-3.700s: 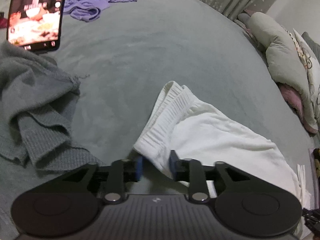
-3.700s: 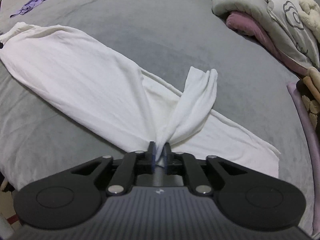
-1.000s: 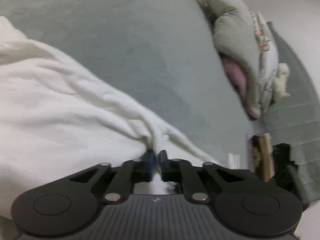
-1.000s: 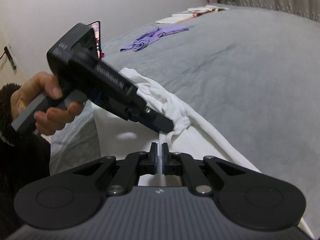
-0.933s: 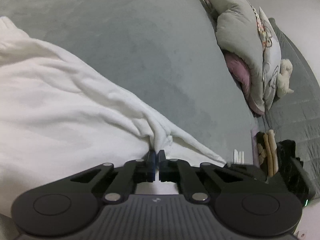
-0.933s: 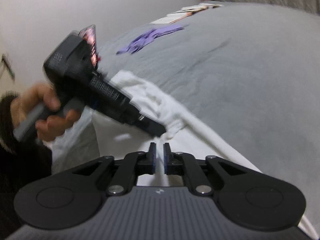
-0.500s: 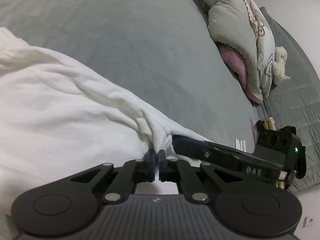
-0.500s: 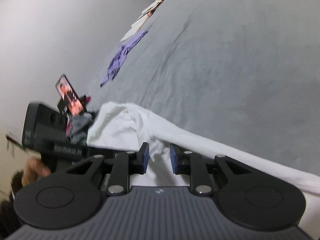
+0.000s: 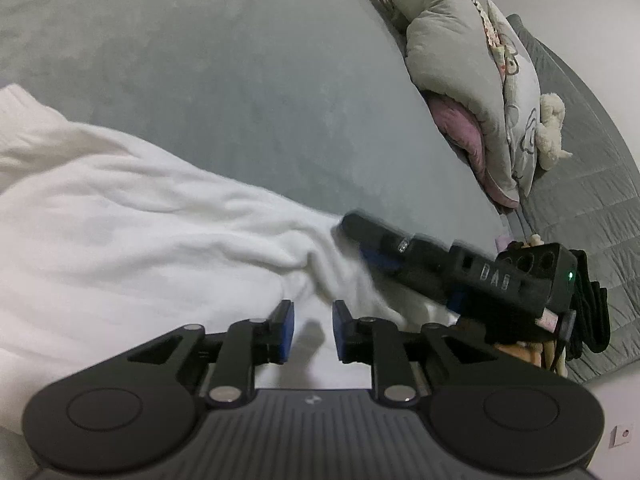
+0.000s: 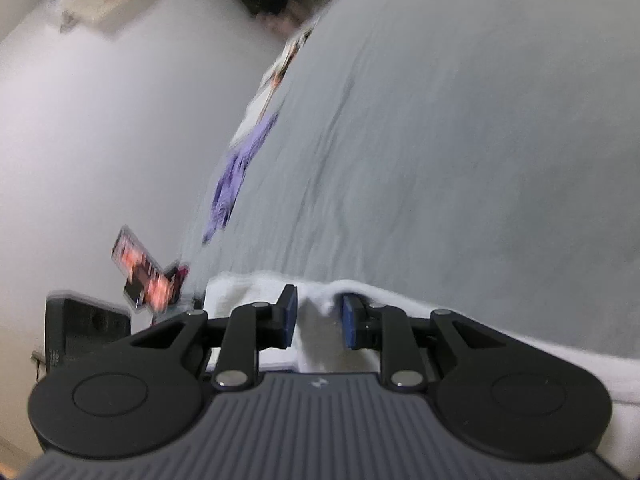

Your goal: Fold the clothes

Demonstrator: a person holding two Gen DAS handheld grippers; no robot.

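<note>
My left claw (image 9: 312, 330) stands wide with nothing between its blue pads, hovering over the white garment (image 9: 120, 240). My right claw (image 10: 318, 320) is wide too, at the garment's bunched edge. The garment lies spread on the grey bed (image 9: 220, 80), pillows (image 9: 460, 80) beyond it.

A grey bedspread (image 9: 240, 80) carries heaped pillows (image 9: 452, 52), a plush toy (image 9: 554, 128) and a lit phone (image 10: 140, 272)
</note>
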